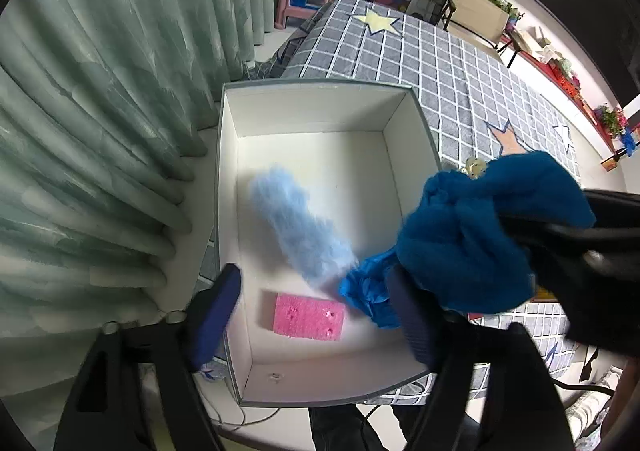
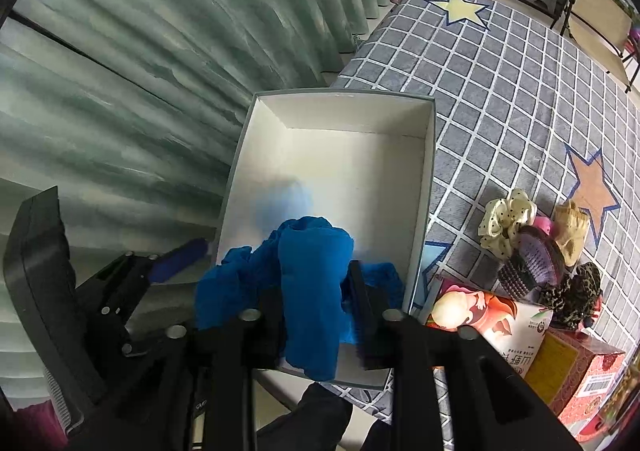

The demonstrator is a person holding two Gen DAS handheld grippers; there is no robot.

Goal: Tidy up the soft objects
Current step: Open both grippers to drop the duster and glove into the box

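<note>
The right gripper point(image 2: 316, 315) has its jaws partly open around the blue cloth point(image 2: 308, 291), over the near end of the white box point(image 2: 428, 187); the left gripper point(image 1: 316, 307) stands wide and empty. Risk, as a judgement: cloth snagging on a pad and draping over the box rim. Carton point(image 2: 492, 327) lettering is too distorted to read.

Bright even daylight, soft shadows, strong fisheye bending with dark corners, motion blur on near foreground
</note>
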